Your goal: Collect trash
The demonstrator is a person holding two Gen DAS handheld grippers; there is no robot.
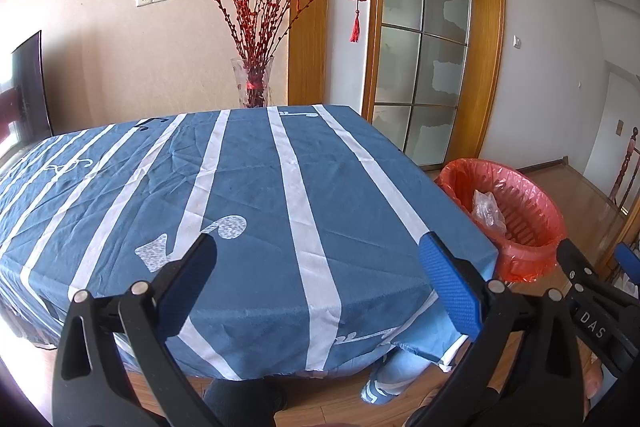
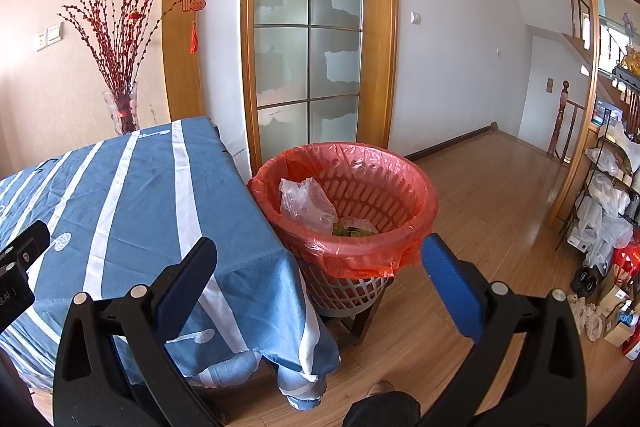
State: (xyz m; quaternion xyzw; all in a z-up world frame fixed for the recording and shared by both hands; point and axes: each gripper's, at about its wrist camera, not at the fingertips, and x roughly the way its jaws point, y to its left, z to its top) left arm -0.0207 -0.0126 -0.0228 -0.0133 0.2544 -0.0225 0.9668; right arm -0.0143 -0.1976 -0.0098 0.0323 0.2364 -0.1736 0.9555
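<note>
A trash basket [image 2: 348, 259] lined with a red bag stands on the floor by the table's right corner; it also shows in the left wrist view [image 1: 520, 247]. Inside lie a crumpled clear plastic bag [image 2: 306, 205] and some green scraps [image 2: 352, 230]. My left gripper [image 1: 318, 267] is open and empty above the near edge of the table with its blue striped cloth [image 1: 248, 195]. My right gripper [image 2: 320, 271] is open and empty, in front of the basket at the table corner [image 2: 280, 267]. The right gripper also shows at the right of the left wrist view [image 1: 592, 287].
A glass vase of red branches [image 1: 254, 83] stands behind the table's far edge. A frosted glass door [image 2: 308, 39] is behind the basket. Shelves with bags and boxes [image 2: 608, 219] line the right wall. Wooden floor [image 2: 480, 207] stretches to the right.
</note>
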